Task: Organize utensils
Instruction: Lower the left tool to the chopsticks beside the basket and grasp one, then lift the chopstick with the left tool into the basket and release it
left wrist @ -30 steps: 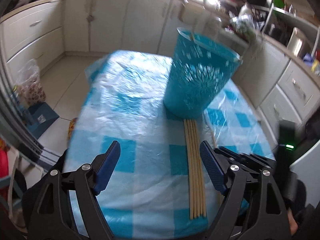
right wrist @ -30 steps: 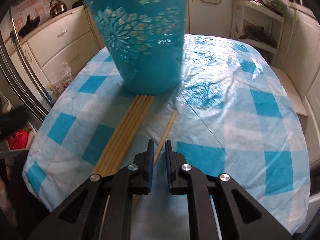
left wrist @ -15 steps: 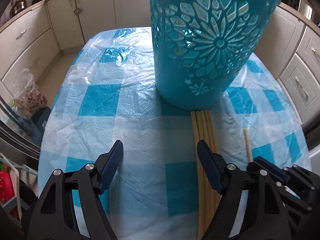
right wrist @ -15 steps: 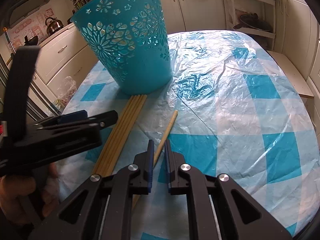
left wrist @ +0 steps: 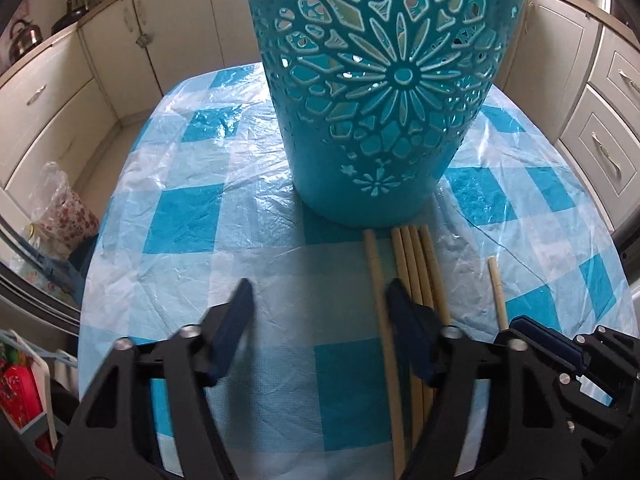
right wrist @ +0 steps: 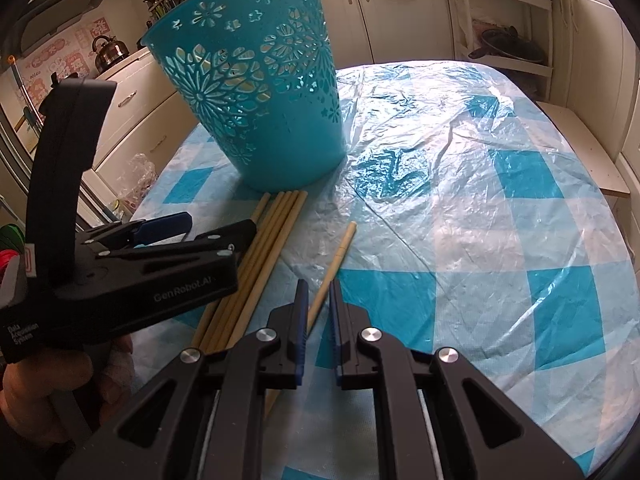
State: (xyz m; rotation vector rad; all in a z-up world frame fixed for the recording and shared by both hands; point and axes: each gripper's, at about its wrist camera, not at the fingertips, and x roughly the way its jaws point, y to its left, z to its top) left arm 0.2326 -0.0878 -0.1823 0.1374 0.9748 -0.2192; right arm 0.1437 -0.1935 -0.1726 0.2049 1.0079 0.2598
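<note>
A teal cut-out basket (left wrist: 384, 92) (right wrist: 256, 92) stands upright on the checked table (left wrist: 180, 216). Several bamboo chopsticks (left wrist: 418, 268) (right wrist: 276, 232) lie side by side in front of it. One chopstick (left wrist: 375, 276) lies slightly apart, between the closing jaws of my left gripper (left wrist: 320, 296) (right wrist: 220, 224), close to the right finger, which sits between it and the bundle. The pads do not press on it. My right gripper (right wrist: 317, 296) is shut on a single chopstick (right wrist: 342, 250) (left wrist: 497, 292) lying further right on the table.
Crinkled clear plastic covers the tablecloth (right wrist: 460, 168). Cream cabinets (left wrist: 60, 104) ring the table. A bagged bundle (left wrist: 60, 208) sits on the floor at the left. A shelf with a pan (right wrist: 508, 48) stands beyond the far edge. A hand (right wrist: 48, 380) holds the left gripper.
My left gripper came down toward the basket and chopsticks and its jaws narrowed. Its right finger now sits between one chopstick and the others. The right gripper stayed put.
</note>
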